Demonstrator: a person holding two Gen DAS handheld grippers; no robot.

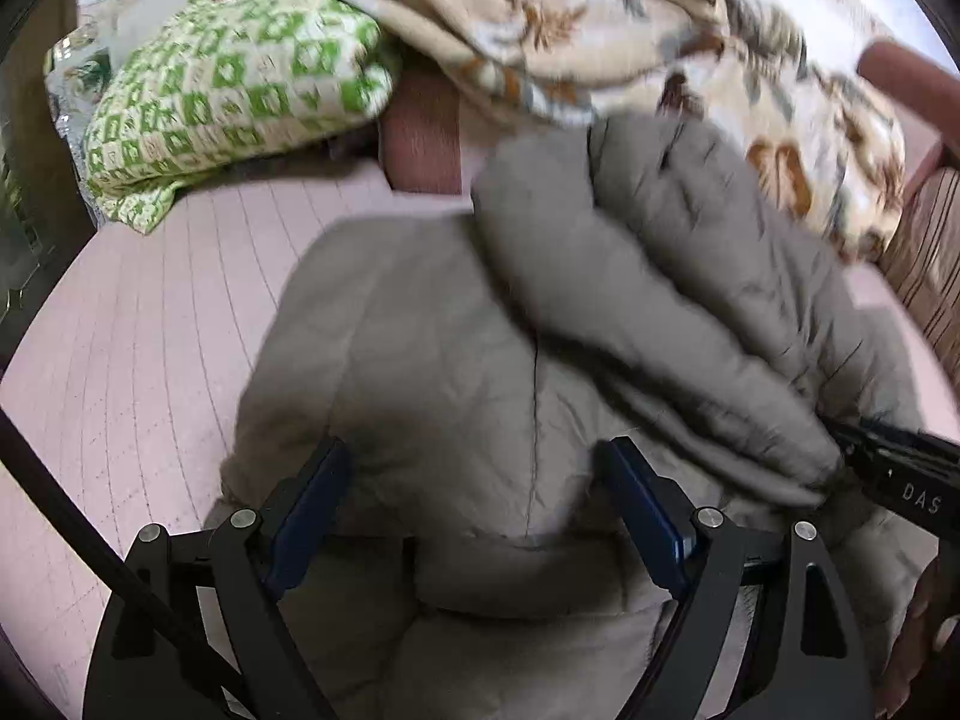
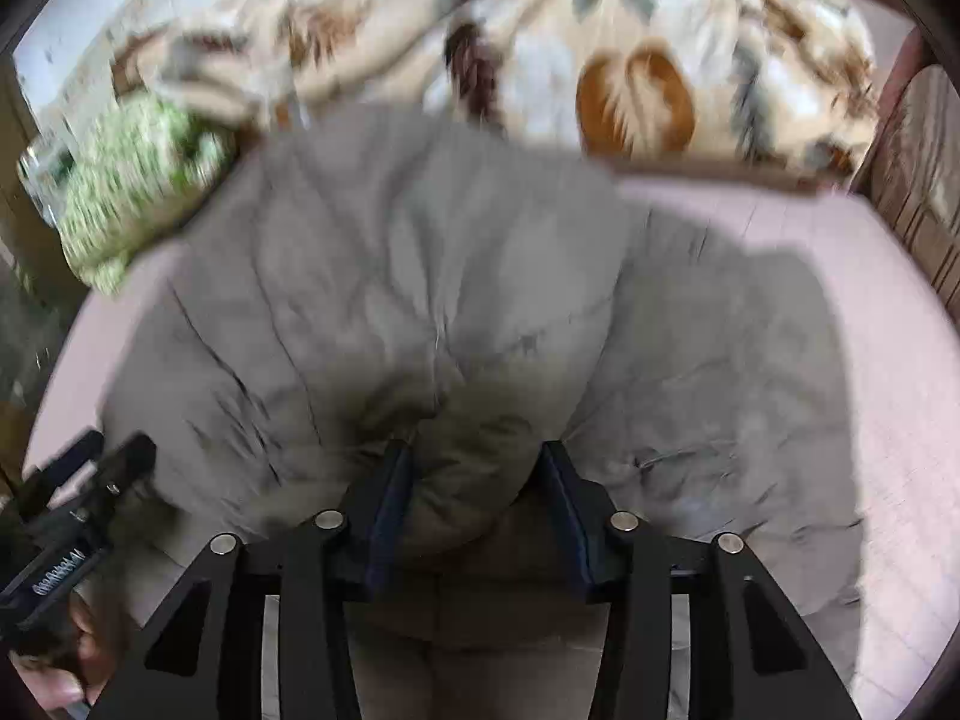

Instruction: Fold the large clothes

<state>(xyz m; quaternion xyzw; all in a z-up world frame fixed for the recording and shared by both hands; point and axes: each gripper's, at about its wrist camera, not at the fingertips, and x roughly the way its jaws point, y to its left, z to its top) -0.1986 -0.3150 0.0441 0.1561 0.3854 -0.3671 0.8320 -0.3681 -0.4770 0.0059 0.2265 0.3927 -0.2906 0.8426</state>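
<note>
Left wrist view: the grey padded jacket point(image 1: 480, 360) lies on the pink bed sheet point(image 1: 150, 330), occupying the centre of the bed and reaching its near edge. One sleeve point(image 1: 630, 312) is folded diagonally across the jacket body, from upper centre toward the lower right. The left claw point(image 1: 474, 480) is spread wide above the jacket's lower back; both blue pads point(image 1: 312, 510) stand apart with jacket fabric visible between them, and whether they touch the cloth cannot be determined. The right claw point(image 1: 852, 450) enters from the right edge at the cuff end of the sleeve. A green-and-white patterned pillow point(image 1: 240, 90) lies at the far left corner of the bed. A beige floral blanket point(image 1: 600, 36) is heaped along the far edge, just beyond the jacket.

Right wrist view: the frame is blurred. The right claw point(image 2: 474, 474) pinches a bunched fold of jacket point(image 2: 390, 252) fabric between its two blue pads point(image 2: 390, 498). The rest of the jacket spreads across the bed sheet point(image 2: 840, 276), from the centre toward the near edge. The left claw point(image 2: 102, 456) shows at the lower left, beside the jacket's left edge. The blanket point(image 2: 600, 48) fills the far edge; the pillow point(image 2: 132, 180) sits at the far left corner
</note>
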